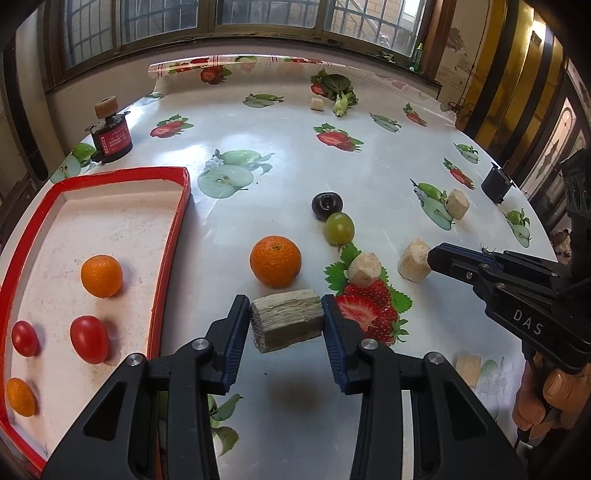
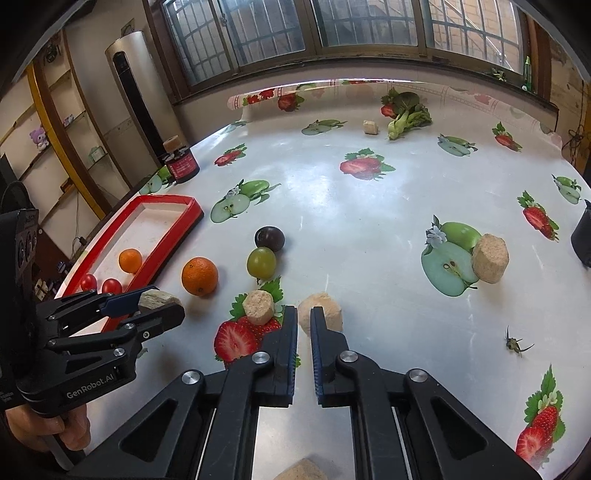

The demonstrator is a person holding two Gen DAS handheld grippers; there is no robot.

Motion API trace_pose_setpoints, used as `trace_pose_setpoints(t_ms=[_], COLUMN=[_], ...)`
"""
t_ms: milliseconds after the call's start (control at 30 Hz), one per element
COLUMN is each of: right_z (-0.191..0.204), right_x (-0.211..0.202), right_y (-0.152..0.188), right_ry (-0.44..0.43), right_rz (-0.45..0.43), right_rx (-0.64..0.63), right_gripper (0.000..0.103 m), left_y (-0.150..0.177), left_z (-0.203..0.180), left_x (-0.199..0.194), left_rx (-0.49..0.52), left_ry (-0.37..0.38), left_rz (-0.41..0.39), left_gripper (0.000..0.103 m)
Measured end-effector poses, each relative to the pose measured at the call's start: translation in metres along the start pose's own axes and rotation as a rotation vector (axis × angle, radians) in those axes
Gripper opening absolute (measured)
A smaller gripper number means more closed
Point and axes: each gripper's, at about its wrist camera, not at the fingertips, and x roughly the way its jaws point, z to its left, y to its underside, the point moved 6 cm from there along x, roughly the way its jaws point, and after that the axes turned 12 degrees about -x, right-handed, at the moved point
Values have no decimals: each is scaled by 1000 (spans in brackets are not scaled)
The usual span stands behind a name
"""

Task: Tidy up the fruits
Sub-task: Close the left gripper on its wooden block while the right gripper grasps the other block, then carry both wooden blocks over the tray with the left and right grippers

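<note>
Home dining room: fruit-print oilcloth on table (image 2: 369, 229), barred windows (image 2: 365, 26), tower air conditioner (image 2: 127, 85), shelves (image 2: 44, 122) with plush toy (image 2: 40, 137).

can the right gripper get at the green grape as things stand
Probably yes, after detouring. The right gripper is empty, fingers nearly closed, but a tan block sits right at its tips. The green grape lies beyond, left of that line, touching the dark plum; opening wider and steering left should reach it.
</note>
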Motion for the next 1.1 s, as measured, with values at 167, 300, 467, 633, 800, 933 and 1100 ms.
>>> trace_pose_setpoints(t_ms=[167,300,467,633,800,933,1100], right_z=[-4,-4,-12,-27,-24,-10,17], right_x=[5,9,24,39,32,21,6], right_y=[1,-4,-4,6,5,-3,-18], right_ry=[7,44,145,145,113,88,46], right_rz=[-4,-16,20,45,29,6,-30], right_rx=[24,12,-9,33,48,26,-15], right_gripper=[18,47,47,31,31,31,31], left_y=[3,3,1,-2,-3,-4,-10], left_z=[6,8,10,14,18,24,37], left_x=[-6,-8,-13,-17,-20,-26,-36], left_rx=[-13,-22,-26,-35,-38,-43,-51], left_ry=[2,11,14,14,11,3,-21], left_rz=[-4,-1,-10,-19,-27,-40,-68], left_gripper=[37,37,37,37,37,37,37])
